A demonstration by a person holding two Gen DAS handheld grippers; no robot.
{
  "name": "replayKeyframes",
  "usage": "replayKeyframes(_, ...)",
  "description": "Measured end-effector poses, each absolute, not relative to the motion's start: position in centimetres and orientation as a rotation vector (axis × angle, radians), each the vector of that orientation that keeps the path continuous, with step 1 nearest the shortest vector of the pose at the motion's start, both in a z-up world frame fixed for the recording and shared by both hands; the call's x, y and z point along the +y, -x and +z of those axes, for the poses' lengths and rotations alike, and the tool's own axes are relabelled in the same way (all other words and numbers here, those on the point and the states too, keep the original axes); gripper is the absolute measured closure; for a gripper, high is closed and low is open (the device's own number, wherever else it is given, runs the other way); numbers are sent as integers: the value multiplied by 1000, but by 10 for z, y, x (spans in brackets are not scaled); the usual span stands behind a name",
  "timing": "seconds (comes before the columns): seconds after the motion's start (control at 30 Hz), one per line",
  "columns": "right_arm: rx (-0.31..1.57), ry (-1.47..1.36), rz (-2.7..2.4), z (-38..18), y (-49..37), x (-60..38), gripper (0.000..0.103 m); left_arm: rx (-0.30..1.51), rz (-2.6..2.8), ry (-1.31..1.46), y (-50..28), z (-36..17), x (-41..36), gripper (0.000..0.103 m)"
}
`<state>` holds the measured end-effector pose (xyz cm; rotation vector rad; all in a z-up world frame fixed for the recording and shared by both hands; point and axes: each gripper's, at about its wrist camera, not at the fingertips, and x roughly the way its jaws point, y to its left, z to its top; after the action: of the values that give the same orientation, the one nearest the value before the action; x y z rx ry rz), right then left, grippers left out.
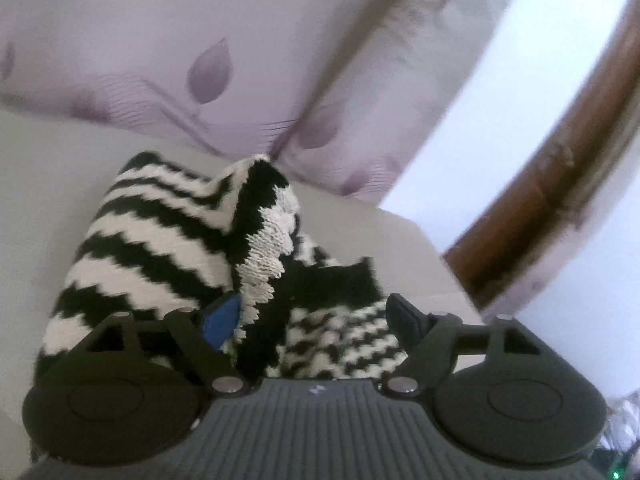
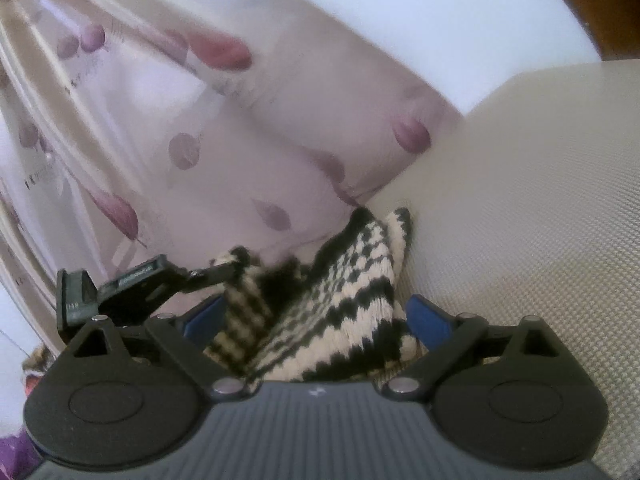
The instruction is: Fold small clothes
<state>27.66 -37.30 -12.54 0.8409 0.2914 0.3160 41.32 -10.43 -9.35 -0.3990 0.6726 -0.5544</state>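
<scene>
Both grippers at a black-and-white zigzag knit on the pale surface.
Left gripper (image 1: 316, 320): jaws wide apart, knit (image 1: 160, 248) bunched between them. Right gripper (image 2: 316, 318): jaws spread, knit (image 2: 344, 296) filling the gap. Curtain (image 2: 180, 140) with purple leaves behind.

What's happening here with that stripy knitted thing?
A person is folding a small black-and-white zigzag knit garment using two hand-held grippers. The garment is bunched up on a pale surface, next to a curtain with purple leaves. The left gripper has the knit between its fingers, and the right gripper also has fabric sitting between its open fingers. Whether either is pinching it firmly is hard to tell. The fold looks unfinished.
</scene>
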Motion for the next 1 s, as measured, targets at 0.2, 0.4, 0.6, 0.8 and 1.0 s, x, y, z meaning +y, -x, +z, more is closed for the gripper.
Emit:
replayKeyframes(0.2, 179, -1045, 429, -113, -259, -381, 4, 556, -770, 623, -390, -79, -73, 20)
replayKeyframes(0.4, 301, -1135, 612, -99, -296, -360, 4, 415, -672, 494, -353, -70, -48, 4)
replayKeyframes(0.6, 432, -1101, 624, -96, -353, -337, 4, 485, -668, 406, -340, -111, -37, 7)
replayKeyframes(0.8, 537, -1116, 605, -115, -394, -316, 4, 492, -755, 459, -339, -147, -44, 7)
replayKeyframes(1.0, 601, -1092, 666, -117, -421, -294, 4, 442, -802, 461, -336, -162, -48, 4)
